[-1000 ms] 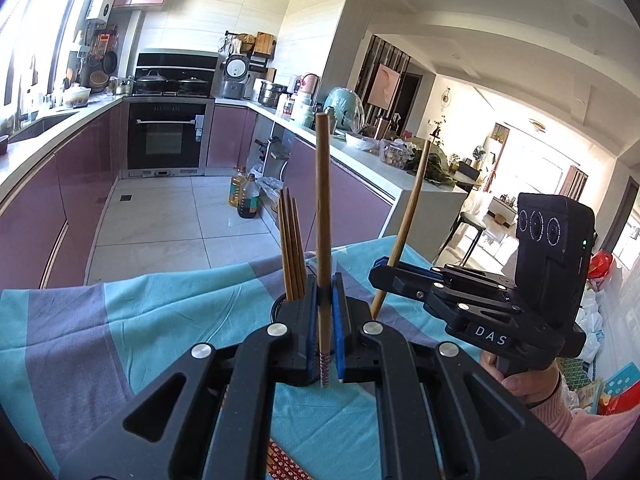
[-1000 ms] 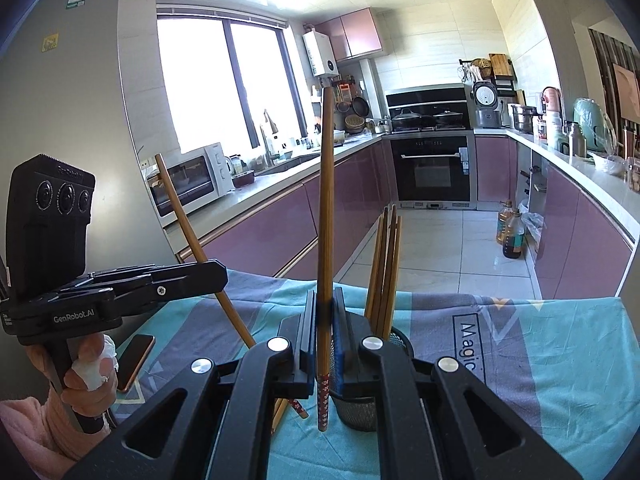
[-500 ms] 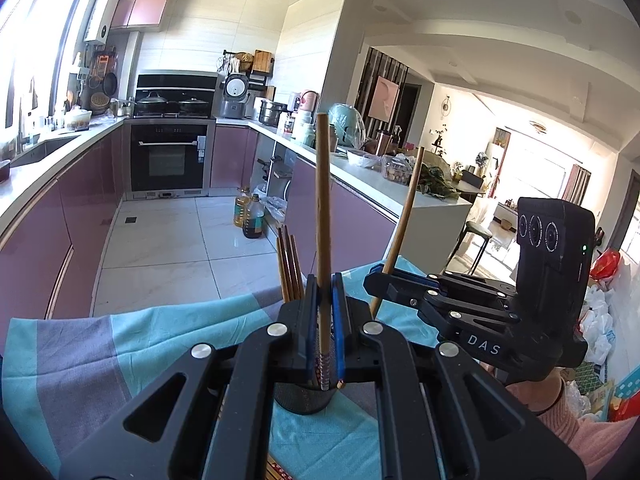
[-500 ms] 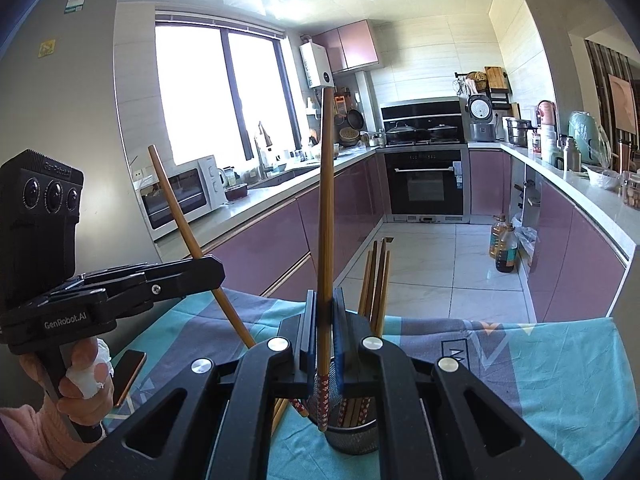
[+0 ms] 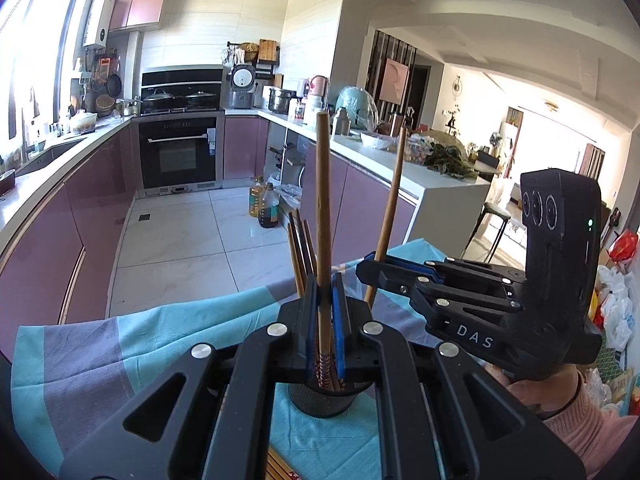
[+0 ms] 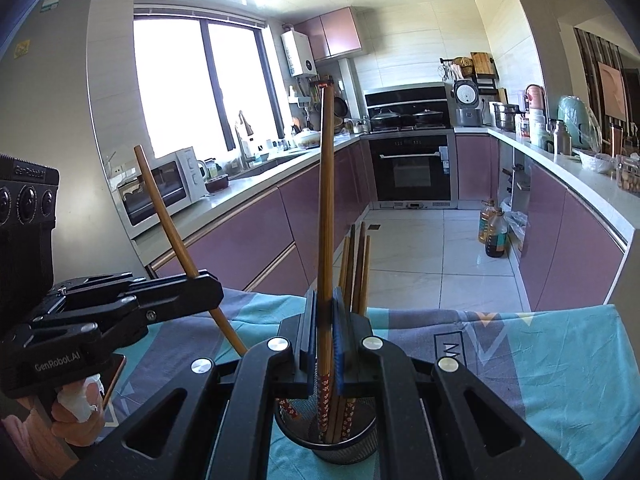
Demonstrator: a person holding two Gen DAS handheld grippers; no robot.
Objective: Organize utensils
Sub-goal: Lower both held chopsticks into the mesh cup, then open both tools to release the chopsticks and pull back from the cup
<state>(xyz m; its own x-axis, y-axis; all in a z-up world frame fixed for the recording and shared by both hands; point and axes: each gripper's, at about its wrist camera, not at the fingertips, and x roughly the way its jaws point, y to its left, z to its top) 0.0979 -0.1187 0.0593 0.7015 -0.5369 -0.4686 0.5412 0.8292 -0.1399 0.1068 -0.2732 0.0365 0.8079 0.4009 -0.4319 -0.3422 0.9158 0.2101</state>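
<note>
Chopstick (image 5: 323, 216) clamped upright in left gripper (image 5: 325, 320), tip inside holder (image 5: 324, 400).

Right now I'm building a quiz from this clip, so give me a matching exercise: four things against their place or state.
Things:
1. left gripper
2. right gripper
3. mesh cup
4. cooking oil bottles

Places or states:
A. on the tiled floor by the cabinets
B. on the blue and grey cloth, several chopsticks standing in it
C. shut on a chopstick, seen at the right of the other wrist's view
D. shut on a chopstick, seen at the left of the other wrist's view

Pairs: 1-D, 2-C, 3-B, 4-A
</note>
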